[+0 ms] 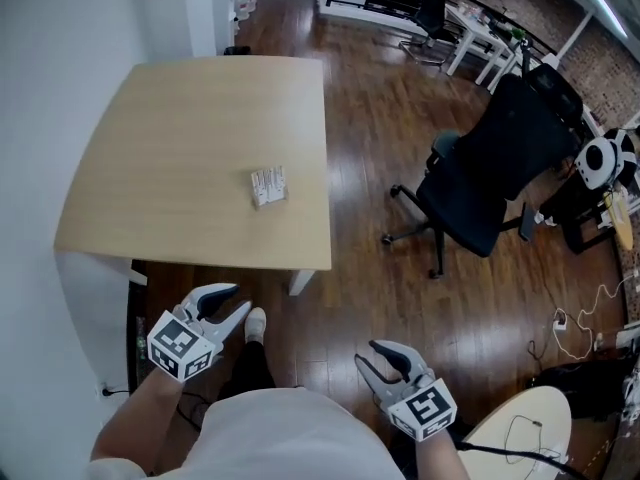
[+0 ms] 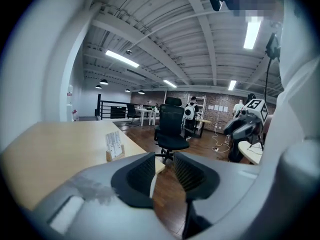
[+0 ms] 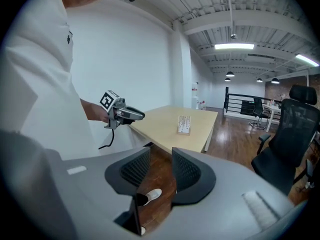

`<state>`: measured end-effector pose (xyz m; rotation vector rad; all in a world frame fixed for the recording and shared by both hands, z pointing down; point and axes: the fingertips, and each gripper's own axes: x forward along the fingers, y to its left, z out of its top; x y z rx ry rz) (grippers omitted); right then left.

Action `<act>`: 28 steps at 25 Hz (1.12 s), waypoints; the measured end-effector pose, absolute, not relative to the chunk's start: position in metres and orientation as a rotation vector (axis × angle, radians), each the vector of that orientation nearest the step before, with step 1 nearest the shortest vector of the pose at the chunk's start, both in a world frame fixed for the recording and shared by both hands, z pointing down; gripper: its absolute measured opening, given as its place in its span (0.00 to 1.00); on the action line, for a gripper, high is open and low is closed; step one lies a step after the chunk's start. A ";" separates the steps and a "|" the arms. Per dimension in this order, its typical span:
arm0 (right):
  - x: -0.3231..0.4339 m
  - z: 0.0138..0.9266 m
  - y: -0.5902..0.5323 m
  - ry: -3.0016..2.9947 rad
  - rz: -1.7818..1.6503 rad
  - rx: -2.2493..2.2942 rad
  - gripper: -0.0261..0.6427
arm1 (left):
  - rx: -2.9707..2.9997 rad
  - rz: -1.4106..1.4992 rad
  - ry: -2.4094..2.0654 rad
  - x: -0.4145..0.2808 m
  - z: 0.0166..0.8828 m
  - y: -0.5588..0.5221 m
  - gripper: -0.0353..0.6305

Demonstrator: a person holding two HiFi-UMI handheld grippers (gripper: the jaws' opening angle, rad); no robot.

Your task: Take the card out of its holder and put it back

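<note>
Two handheld grippers are held low in front of a person standing at the near edge of a pale wooden bench (image 1: 170,138). The left gripper (image 1: 236,299) has its jaws parted by a narrow gap with nothing between them; only the bench corner and floor show beyond. The right gripper (image 1: 366,353) has its jaws likewise parted and empty, above the dark wood floor (image 1: 350,268) and a shoe (image 3: 150,196).

The step in hand looks like the reach toward the bench; no grasp has begun. To do it well, one gripper would likely steady the wooden base. The other would come down from above, jaws set across the thin face of one card, grip its top edge and pull straight up, so the light stand neither tips nor slides.

The holder (image 2: 115,155) stands alone toward the near right part of the bench, with the white card (image 2: 113,141) upright in it among others. It is well apart from both pairs of jaws, ahead and left of the left pair, ahead and slightly right of the right pair.
</note>
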<state>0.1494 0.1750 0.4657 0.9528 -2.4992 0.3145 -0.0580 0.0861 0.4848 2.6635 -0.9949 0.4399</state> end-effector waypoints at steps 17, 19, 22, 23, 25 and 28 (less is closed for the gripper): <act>0.197 0.451 0.292 -2.597 0.241 0.894 0.24 | 2.657 0.420 -1.050 -0.002 0.445 0.266 0.23; 0.195 0.450 0.295 -2.591 0.240 0.890 0.24 | 2.666 0.415 -1.047 0.000 0.440 0.270 0.23; 0.190 0.446 0.300 -2.598 0.227 0.895 0.24 | 2.657 0.410 -1.043 -0.001 0.439 0.279 0.23; 0.190 0.446 0.301 -2.596 0.225 0.895 0.24 | 2.653 0.411 -1.039 0.000 0.441 0.281 0.23; 0.190 0.448 0.301 -2.590 0.223 0.895 0.24 | 2.656 0.422 -1.026 0.004 0.446 0.281 0.23; 0.188 0.450 0.298 -2.592 0.223 0.899 0.24 | 2.671 0.425 -1.012 0.010 0.448 0.275 0.23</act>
